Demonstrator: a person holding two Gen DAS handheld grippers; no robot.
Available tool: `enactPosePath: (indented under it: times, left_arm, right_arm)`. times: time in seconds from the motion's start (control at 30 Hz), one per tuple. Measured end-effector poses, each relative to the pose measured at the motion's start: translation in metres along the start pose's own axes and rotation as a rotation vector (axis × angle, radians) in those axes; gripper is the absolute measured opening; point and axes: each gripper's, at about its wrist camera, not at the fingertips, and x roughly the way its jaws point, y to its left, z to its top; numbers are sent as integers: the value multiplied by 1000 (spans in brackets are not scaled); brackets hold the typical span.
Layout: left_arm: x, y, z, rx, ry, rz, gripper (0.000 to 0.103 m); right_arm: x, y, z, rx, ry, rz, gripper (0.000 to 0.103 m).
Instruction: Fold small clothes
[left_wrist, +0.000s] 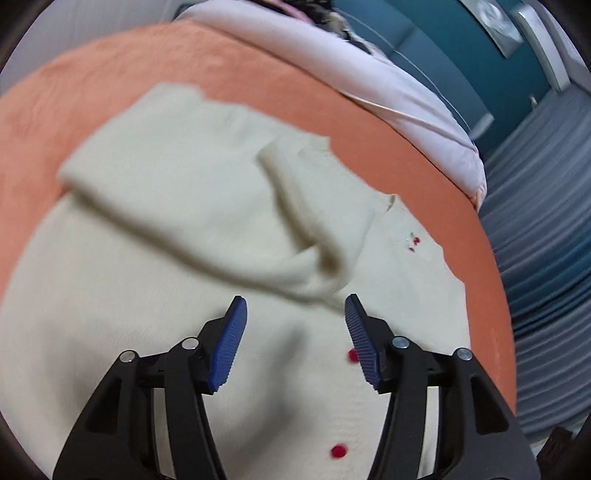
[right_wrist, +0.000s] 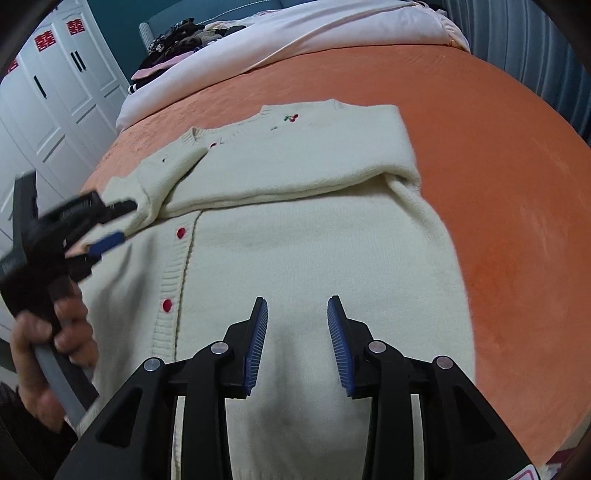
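The cream cardigan (right_wrist: 295, 236) lies flat on the orange bedspread (right_wrist: 498, 166), button band up with its red buttons (right_wrist: 181, 233) showing, so that it can be folded on a firm, wide surface. Both sleeves are laid across the chest, probably to square the shape before the body is folded. The left gripper (left_wrist: 295, 306) hangs just above the knit by the sleeve cuff (left_wrist: 325, 266), jaws spread and holding nothing; the right gripper (right_wrist: 297, 304) hovers over the lower body, also parted and empty, likely placed to take the hem next
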Motion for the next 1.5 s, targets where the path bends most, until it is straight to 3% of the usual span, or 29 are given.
enactPosePath:
  times: [0.03,0.13,0.23,0.37,0.47,0.6,0.63,0.67,0.77,0.83,0.97,1.0,1.03,1.07,1.13,1.2,1.27,1.3,1.33,1.37,1.4,1.5]
  left_arm:
    - [-5,11,1,-43,-17,-5,69]
    - [-29,48,8,-142,-105,11,82]
    - [-36,80,27,-217,-127,50,83]
    - [-31,109,58,-337,-130,30,83]
    - [-22,121,66,-423,-119,8,82]
    - [-19,119,64,-410,-136,36,82]
    - [-19,118,63,-401,-141,39,82]
    - [-19,119,62,-394,-145,38,82]
    - [-18,122,60,-380,-154,21,81]
    - [-16,121,57,-353,-162,28,81]
    - [-14,104,52,-310,-160,69,82]
    - [-16,102,52,-325,-153,52,82]
    - [-18,102,52,-348,-148,25,82]
    - [-19,103,51,-377,-142,-6,82]
    - [-17,111,51,-478,-109,-68,82]
    - [-10,120,51,-580,-70,-111,81]
    - [-7,127,52,-641,-74,-108,72]
    - [-8,129,54,-650,-85,-100,57]
    - [-8,129,57,-643,-97,-98,31]
    - [-11,127,63,-627,-108,-100,21]
    - [-17,124,67,-608,-134,-117,16]
    - [-37,107,78,-485,-225,-114,15]
  right_arm:
    - [-2,0,6,-13,-16,-8,40]
    - [1,19,30,-86,-55,13,46]
    - [12,62,55,-177,-80,60,53]
    - [48,143,82,-349,-91,66,58]
    - [88,194,95,-422,-43,49,60]
    - [142,222,105,-435,38,-12,57]
    - [147,220,108,-422,37,-32,30]
    - [144,212,114,-373,25,-6,15]
    - [96,157,130,-116,-74,196,13]
    - [77,112,125,30,-120,231,13]
    - [126,53,100,141,83,199,22]
    - [124,44,95,173,67,249,22]
    - [119,38,94,199,46,279,29]
    - [114,33,94,221,26,283,43]
    - [106,25,98,257,-16,288,59]
    - [107,18,103,301,-28,299,60]
    - [115,7,108,359,-29,285,60]
    - [120,1,110,387,-27,273,55]
    - [125,-3,112,412,-17,267,22]
    - [129,-5,117,415,5,274,10]
    - [121,-4,123,406,-27,299,10]
    - [57,15,145,294,-234,424,9]
